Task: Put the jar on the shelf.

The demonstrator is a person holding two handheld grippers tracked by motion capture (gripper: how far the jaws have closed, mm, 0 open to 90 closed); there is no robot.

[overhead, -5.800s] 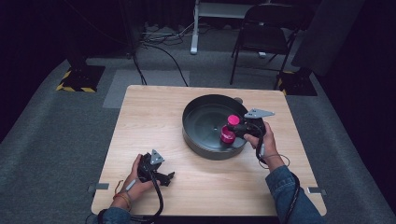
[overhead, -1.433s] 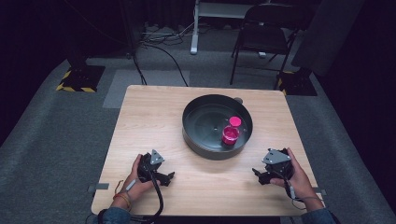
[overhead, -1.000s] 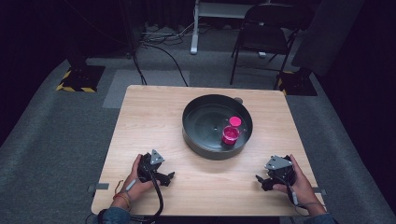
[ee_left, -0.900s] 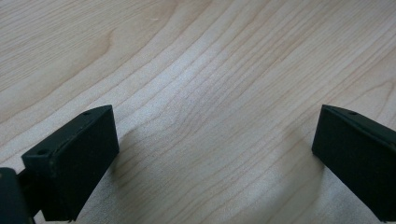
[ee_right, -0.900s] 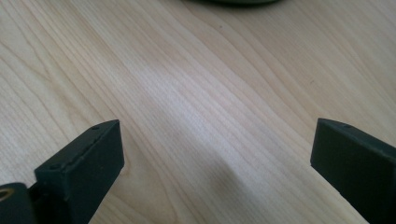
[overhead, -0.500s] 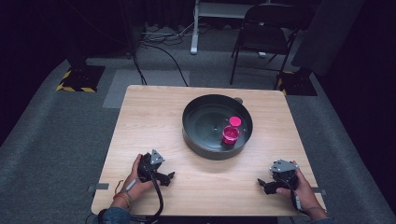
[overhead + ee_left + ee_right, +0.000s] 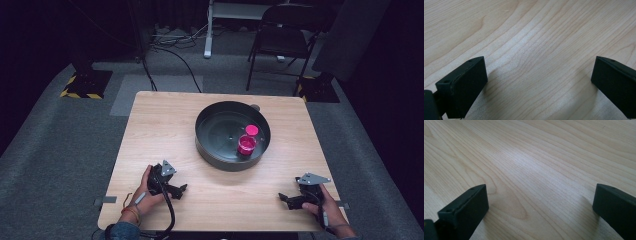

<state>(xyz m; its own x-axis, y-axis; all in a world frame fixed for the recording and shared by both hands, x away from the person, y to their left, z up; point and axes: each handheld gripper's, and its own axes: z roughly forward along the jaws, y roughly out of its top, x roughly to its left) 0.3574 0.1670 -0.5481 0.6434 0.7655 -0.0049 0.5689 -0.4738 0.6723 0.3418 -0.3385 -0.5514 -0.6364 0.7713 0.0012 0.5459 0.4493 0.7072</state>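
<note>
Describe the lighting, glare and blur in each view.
High view: table brightly lit, surroundings dark, picture soft. Left gripper view: pale glare on the wood, jaws slightly blurred with soft shadows beside them. Right gripper view: similar sheen on the wood, near jaws soft.

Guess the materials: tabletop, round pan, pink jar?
Tabletop: light wood or wood-look laminate, matte; the grain lines show clearly in both gripper views. Round pan: probably metal with a dark grey, slightly glossy coat; faint concentric rings and soft highlights on its floor. Pink jar: looks like translucent plastic with an opaque pink cap, but too small to be sure.
</note>
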